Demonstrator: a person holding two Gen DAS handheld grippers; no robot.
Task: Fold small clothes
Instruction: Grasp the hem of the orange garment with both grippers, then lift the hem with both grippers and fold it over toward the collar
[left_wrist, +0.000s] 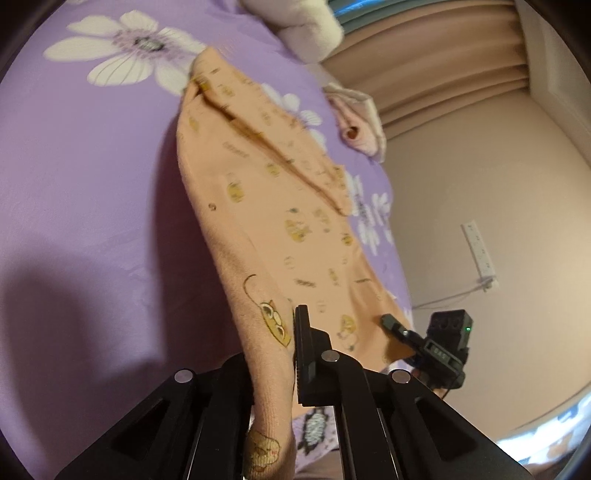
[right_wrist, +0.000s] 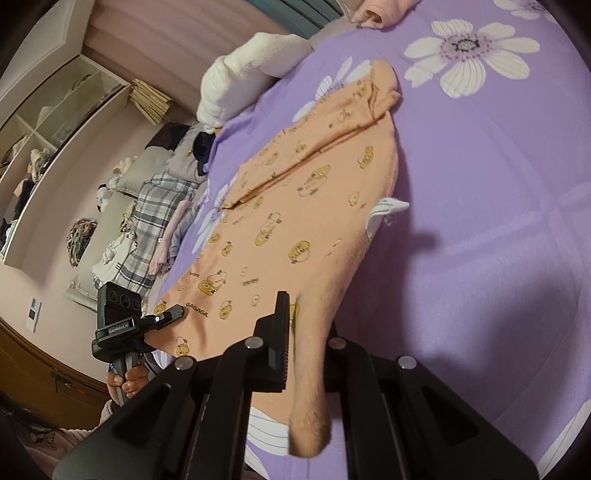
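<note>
Here both corners of the orange garment (left_wrist: 280, 236) are secured: the left hand-held gripper (left_wrist: 284, 354) pinches one near corner, the right hand-held gripper (right_wrist: 295, 332) the other; the far part lies on the purple bedsheet (left_wrist: 74, 177). Raise both corners evenly; keep the hem taut; carry it toward the far edge, aligning sides before release.
</note>
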